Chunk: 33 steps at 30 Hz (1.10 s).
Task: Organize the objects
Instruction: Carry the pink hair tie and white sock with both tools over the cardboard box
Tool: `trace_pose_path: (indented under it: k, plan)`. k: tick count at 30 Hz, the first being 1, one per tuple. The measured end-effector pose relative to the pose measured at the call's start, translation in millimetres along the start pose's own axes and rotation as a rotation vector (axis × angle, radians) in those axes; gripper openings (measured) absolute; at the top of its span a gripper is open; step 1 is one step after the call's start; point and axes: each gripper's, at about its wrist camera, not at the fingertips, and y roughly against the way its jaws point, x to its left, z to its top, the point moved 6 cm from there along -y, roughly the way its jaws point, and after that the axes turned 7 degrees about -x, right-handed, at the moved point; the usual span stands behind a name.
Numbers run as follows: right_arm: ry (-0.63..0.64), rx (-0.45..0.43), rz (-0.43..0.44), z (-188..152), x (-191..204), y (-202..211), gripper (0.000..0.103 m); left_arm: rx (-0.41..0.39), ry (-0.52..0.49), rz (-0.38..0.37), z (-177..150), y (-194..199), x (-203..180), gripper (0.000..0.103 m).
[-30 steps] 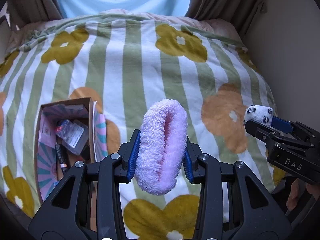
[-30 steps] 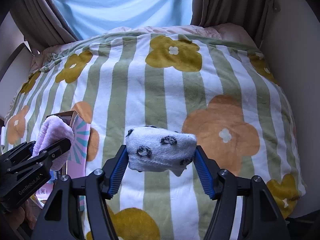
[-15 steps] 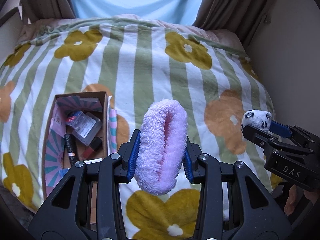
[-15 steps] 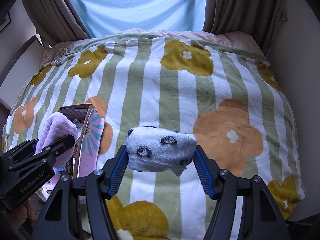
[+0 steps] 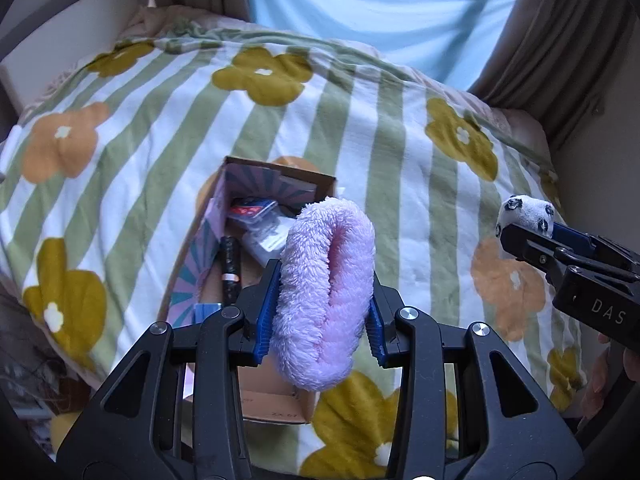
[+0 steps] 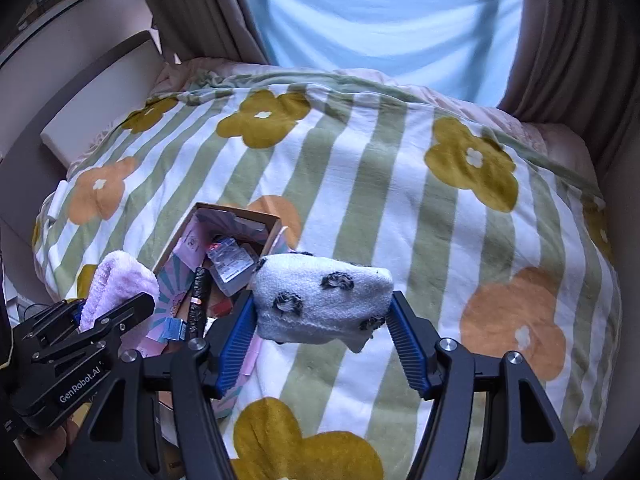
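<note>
My left gripper (image 5: 320, 312) is shut on a fluffy pink sock (image 5: 326, 292) and holds it above the near end of an open cardboard box (image 5: 276, 176) on the bed. The box holds a black tube (image 5: 230, 264), plastic packets (image 5: 256, 212) and other small items. My right gripper (image 6: 324, 340) is shut on a white sock with dark spots (image 6: 320, 298), held above the blanket just right of the box (image 6: 236, 216). The pink sock also shows in the right wrist view (image 6: 118, 280), and the spotted sock in the left wrist view (image 5: 526, 212).
A striped blanket with yellow and orange flowers (image 5: 380, 128) covers the bed. Curtains (image 6: 560, 32) and a blue-lit window (image 6: 380, 12) stand behind it. A wall (image 5: 600, 140) runs along the right side, a white headboard panel (image 6: 100, 92) on the left.
Both grippers have swung left toward the box with their socks held. The box now lies directly under the left gripper instead of to its left.
</note>
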Motion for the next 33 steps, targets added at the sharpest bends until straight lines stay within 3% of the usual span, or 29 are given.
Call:
trace_pose_path:
  k: [7, 13, 17, 25, 33]
  plan:
    - [0.129, 0.044, 0.106, 16.4, 54.3, -37.2, 0.061, 0.022, 0.132, 0.094, -15.4, -5.6, 58.6, 0.035]
    - [0.225, 0.122, 0.181, 21.6, 94.0, -84.3, 0.061, 0.102, 0.225, 0.135, -50.1, -31.5, 82.0, 0.035]
    - [0.291, 0.192, 0.219, 13.5, 120.0, -122.5, 0.061, 0.176, 0.288, 0.147, -75.9, -57.6, 88.7, 0.035]
    - [0.397, 0.342, 0.275, -21.3, 156.7, -192.8, 0.061, 0.306, 0.315, 0.149, -111.4, -104.1, 81.6, 0.035]
    - [0.424, 0.425, 0.306, -44.5, 165.4, -221.8, 0.061, 0.352, 0.318, 0.157, -125.1, -121.8, 80.9, 0.035]
